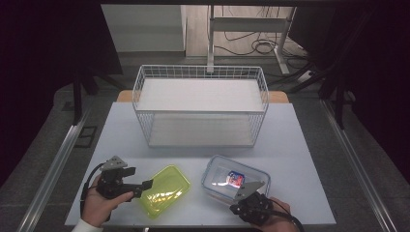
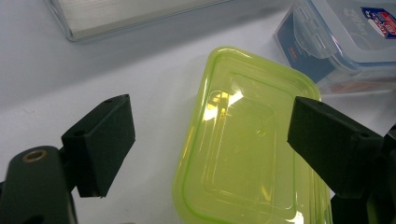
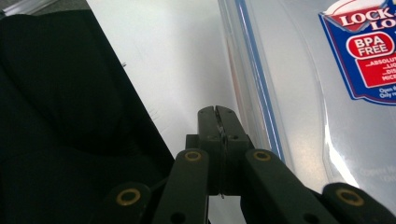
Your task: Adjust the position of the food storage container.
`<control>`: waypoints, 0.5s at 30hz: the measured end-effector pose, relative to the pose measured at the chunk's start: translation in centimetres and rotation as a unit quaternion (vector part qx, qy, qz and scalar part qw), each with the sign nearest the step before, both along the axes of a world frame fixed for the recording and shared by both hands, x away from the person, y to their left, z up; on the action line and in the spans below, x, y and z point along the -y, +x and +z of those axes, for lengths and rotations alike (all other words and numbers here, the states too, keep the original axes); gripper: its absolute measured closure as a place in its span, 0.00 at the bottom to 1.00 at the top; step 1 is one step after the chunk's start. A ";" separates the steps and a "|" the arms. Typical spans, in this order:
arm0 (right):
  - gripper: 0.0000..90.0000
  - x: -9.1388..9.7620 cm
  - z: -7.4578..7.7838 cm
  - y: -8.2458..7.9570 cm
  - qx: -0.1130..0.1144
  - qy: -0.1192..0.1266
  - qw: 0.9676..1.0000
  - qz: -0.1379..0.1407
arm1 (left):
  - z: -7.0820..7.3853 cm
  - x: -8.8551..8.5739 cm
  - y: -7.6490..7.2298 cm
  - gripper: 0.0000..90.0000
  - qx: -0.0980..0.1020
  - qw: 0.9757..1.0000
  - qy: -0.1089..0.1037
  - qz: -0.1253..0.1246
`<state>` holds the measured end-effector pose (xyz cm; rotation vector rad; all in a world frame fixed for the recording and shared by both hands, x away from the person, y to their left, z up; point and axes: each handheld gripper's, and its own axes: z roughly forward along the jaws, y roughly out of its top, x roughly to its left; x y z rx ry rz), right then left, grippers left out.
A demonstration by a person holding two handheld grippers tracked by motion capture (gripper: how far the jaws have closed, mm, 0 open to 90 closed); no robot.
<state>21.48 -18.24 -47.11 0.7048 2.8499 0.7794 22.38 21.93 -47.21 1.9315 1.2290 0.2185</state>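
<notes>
Left gripper (image 1: 149,183), jaws spread, straddles the green container (image 1: 166,190) near the desk's front edge; right gripper (image 3: 215,112), jaws closed, empty, beside the clear lidded box (image 1: 235,179). Centre before closing.

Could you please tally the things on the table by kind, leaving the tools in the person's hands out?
Plastic food containers: 2, the yellow-green container and the clear container with a blue-trimmed lid
Wire baskets: 1, the white wire basket
Total: 3
</notes>
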 end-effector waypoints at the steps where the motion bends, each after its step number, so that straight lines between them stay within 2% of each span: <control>1: 0.99 0.0 0.0 0.0 0.003 -0.003 1.000 -0.001 | 0.0 0.0 0.0 0.16 0.000 1.000 0.001 0.000; 6: 0.99 0.4 0.1 0.1 0.012 -0.015 1.000 -0.007 | 0.0 0.0 0.0 0.16 -0.001 1.000 0.002 -0.001; 7: 0.99 0.9 0.1 0.4 0.017 -0.019 1.000 -0.015 | 0.0 0.1 0.0 0.16 -0.001 1.000 0.001 0.000; 15: 0.99 2.7 0.2 1.5 0.018 -0.013 0.999 -0.042 | 0.0 0.1 0.0 0.16 -0.001 1.000 0.003 0.000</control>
